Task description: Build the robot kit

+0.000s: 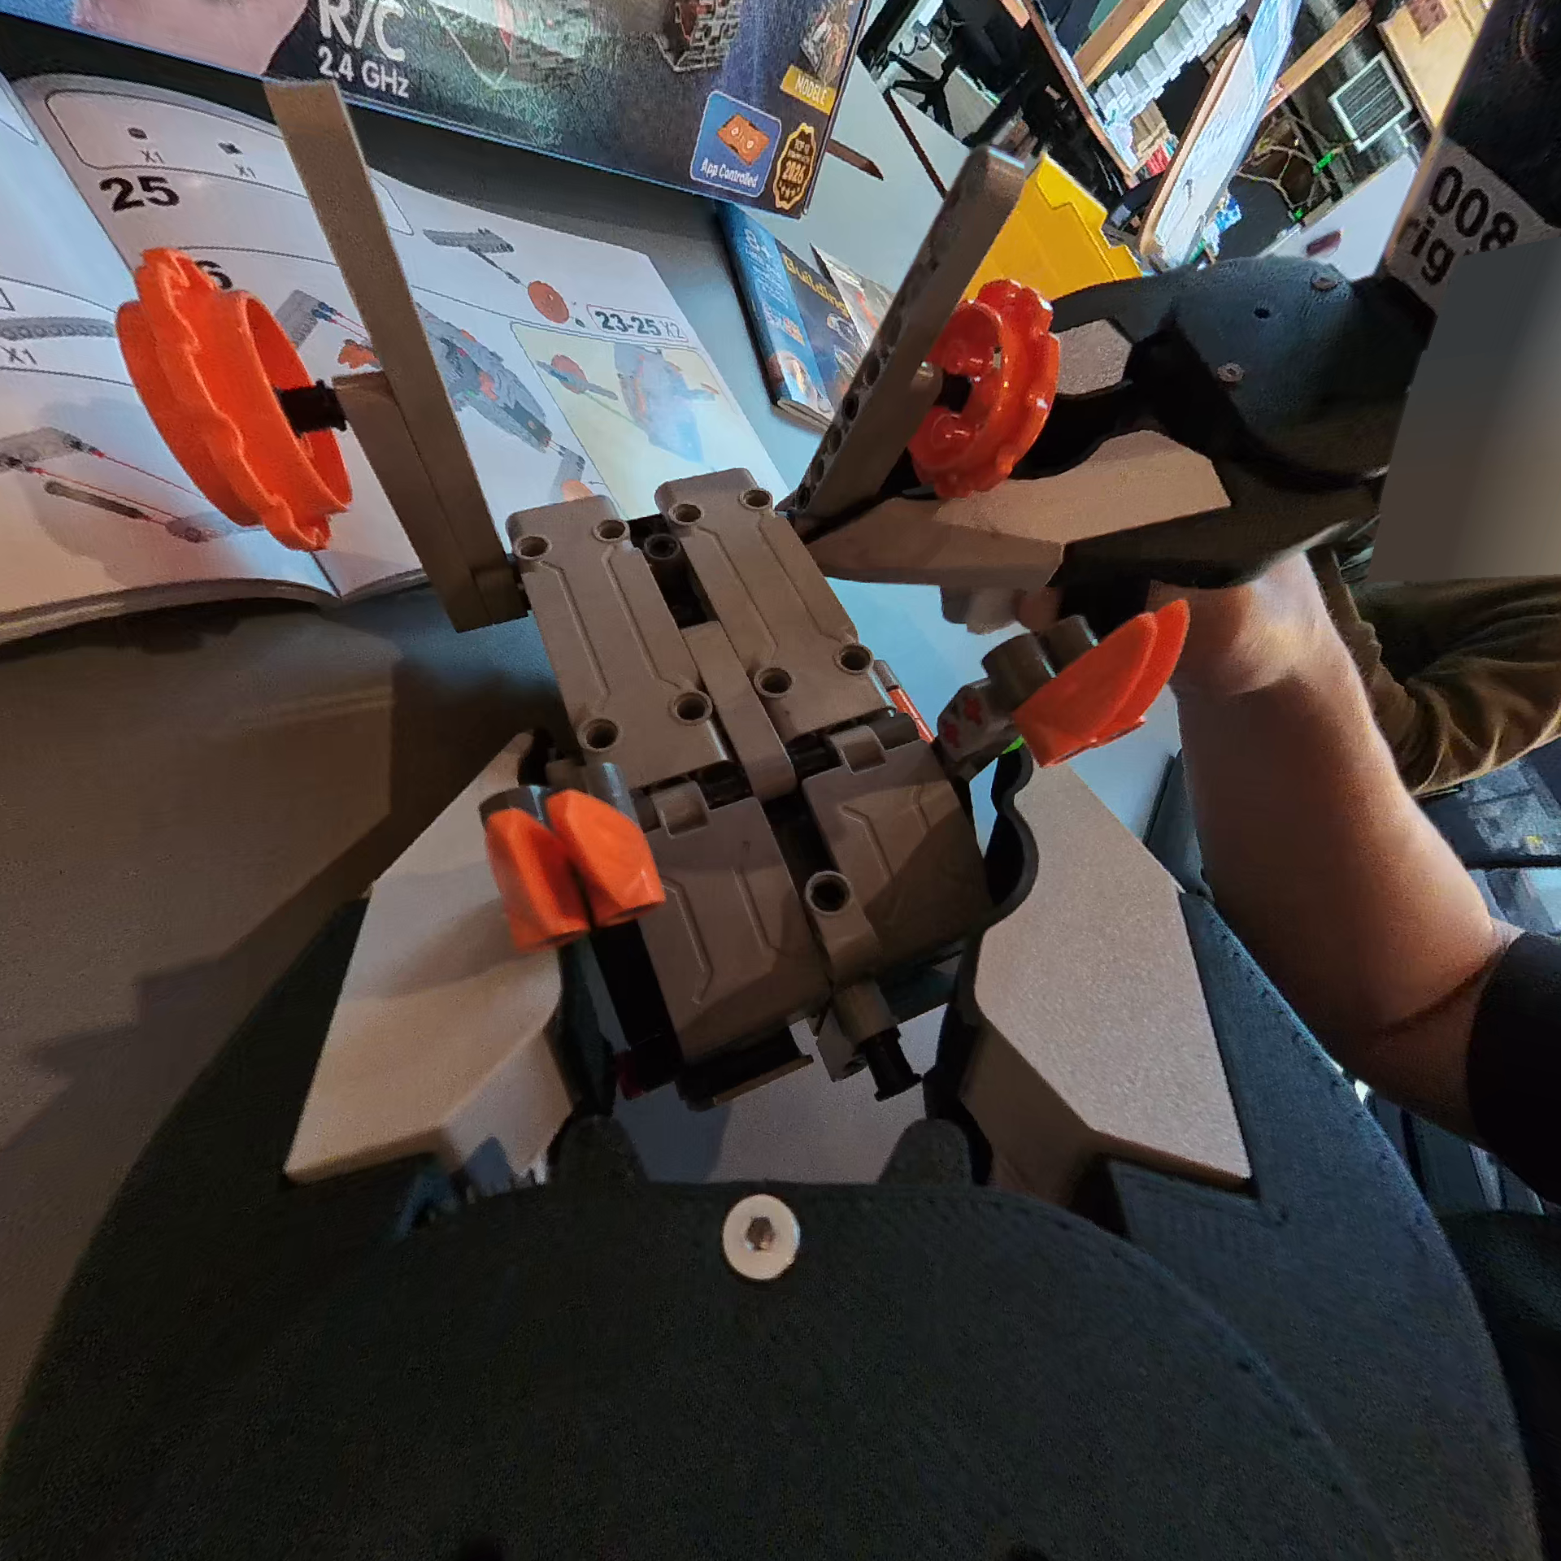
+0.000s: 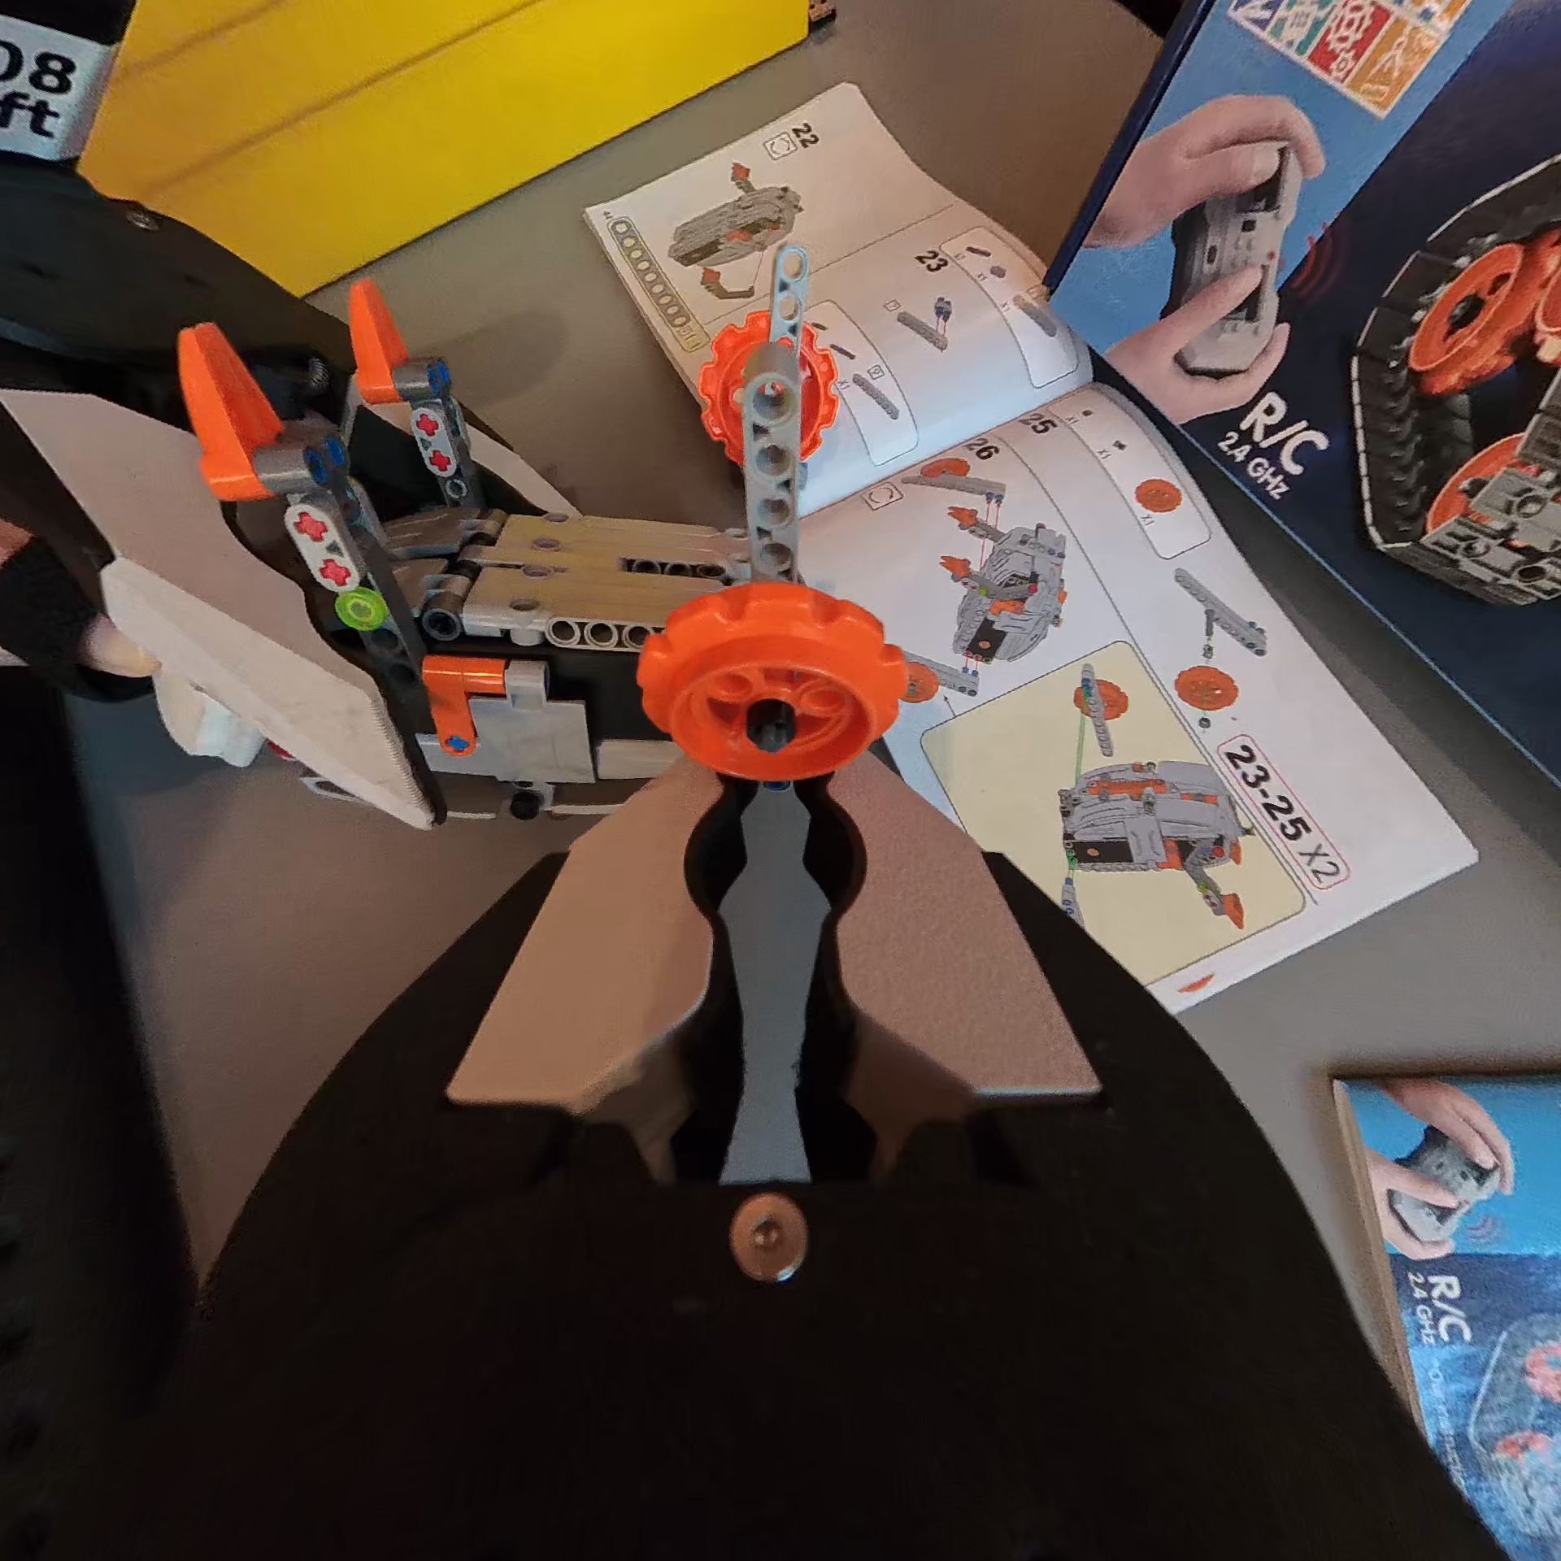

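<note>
- My left gripper [image 1: 760,971] clamps the grey brick model [image 1: 726,718] above the table.
- My right gripper [image 2: 773,781] pinches a grey beam [image 1: 916,338] carrying an orange wheel [image 2: 760,684].
- Both wheel beams appear attached; open instruction booklet [image 2: 1056,676] lies right.

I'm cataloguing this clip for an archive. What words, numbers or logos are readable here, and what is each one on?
I don't copy writing; these carry it:
Open instruction booklet: legible step numbers.
Dark blue toy box: large lettering, badges.
Small blue box: lettering, fine print blurred.
White tag on left gripper, clamping the toy model: partly cut off.
White tag on right gripper, pinching the grey beam: partly cut off.
</note>
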